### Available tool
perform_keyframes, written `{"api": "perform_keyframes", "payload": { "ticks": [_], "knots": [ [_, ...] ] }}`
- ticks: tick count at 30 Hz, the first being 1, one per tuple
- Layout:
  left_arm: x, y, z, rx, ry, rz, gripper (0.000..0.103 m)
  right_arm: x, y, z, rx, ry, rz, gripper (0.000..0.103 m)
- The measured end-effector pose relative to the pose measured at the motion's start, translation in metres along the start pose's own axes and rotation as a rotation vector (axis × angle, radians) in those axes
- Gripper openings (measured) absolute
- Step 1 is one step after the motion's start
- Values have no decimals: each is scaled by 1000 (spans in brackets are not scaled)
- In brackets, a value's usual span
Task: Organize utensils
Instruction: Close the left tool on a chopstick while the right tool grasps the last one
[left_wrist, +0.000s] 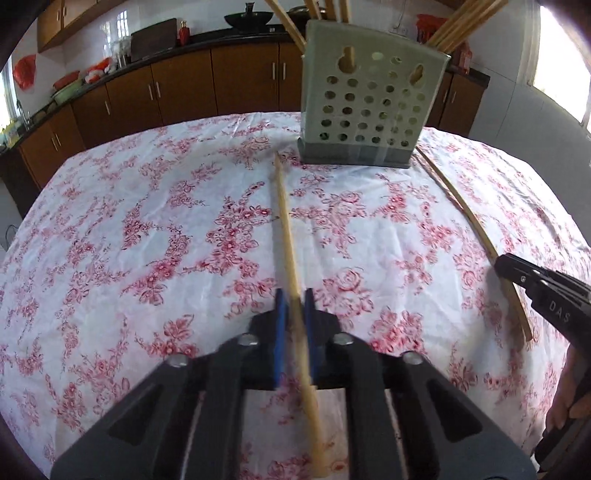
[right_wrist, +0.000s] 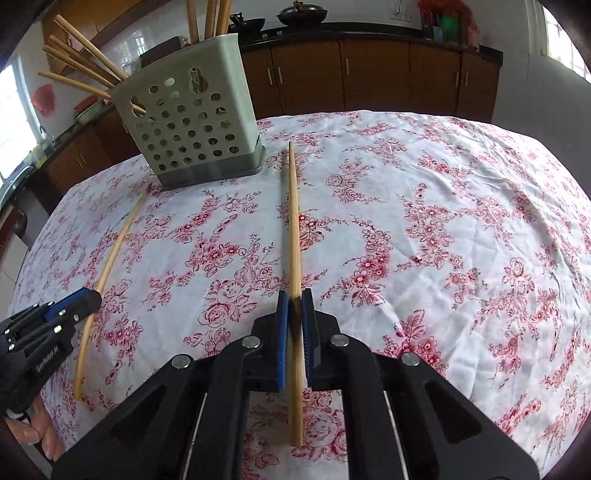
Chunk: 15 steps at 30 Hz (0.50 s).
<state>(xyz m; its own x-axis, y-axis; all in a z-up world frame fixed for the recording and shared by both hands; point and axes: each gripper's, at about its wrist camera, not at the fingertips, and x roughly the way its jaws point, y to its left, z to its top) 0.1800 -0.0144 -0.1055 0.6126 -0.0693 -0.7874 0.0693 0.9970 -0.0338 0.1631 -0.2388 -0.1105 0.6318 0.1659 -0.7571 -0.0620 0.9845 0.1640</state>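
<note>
A pale, slender bamboo chopstick (left_wrist: 284, 221) runs lengthwise between the blue pads of the left tongs (left_wrist: 294, 314), which are pressed together on its thick end, so its tip points toward the grey-green perforated plastic utensil holder (left_wrist: 369, 99) at the far side of the desk (left_wrist: 147, 229). A second bamboo chopstick (right_wrist: 294, 229) of the same kind is pinched the same way by the right tongs (right_wrist: 295, 317), its thin tip near the holder's dark base. Whether either stick is lifted off the cloth or resting on it cannot be told. Gripping each near the butt and in line with the fingers probably makes it easy to tip the stick upright and drop it in from above. The holder stands upright with several chopsticks fanned out of its top, so the job looks well along. The desk wears a white cloth printed with red flowers, and brown kitchen cabinets (right_wrist: 369, 74) stand behind.
</note>
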Motion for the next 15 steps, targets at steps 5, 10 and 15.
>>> {"api": "perform_keyframes", "payload": {
  "ticks": [5, 10, 15],
  "knots": [
    [12, 29, 18, -54, 1, 46, 8, 10, 2, 11, -12, -6, -19, 8],
    [26, 59, 36, -76, -12, 110, 12, 19, -2, 25, -42, -14, -61, 8],
    [31, 71, 43, -106, -20, 97, 12, 29, -6, 35, -53, -27, -85, 8]
  ]
}}
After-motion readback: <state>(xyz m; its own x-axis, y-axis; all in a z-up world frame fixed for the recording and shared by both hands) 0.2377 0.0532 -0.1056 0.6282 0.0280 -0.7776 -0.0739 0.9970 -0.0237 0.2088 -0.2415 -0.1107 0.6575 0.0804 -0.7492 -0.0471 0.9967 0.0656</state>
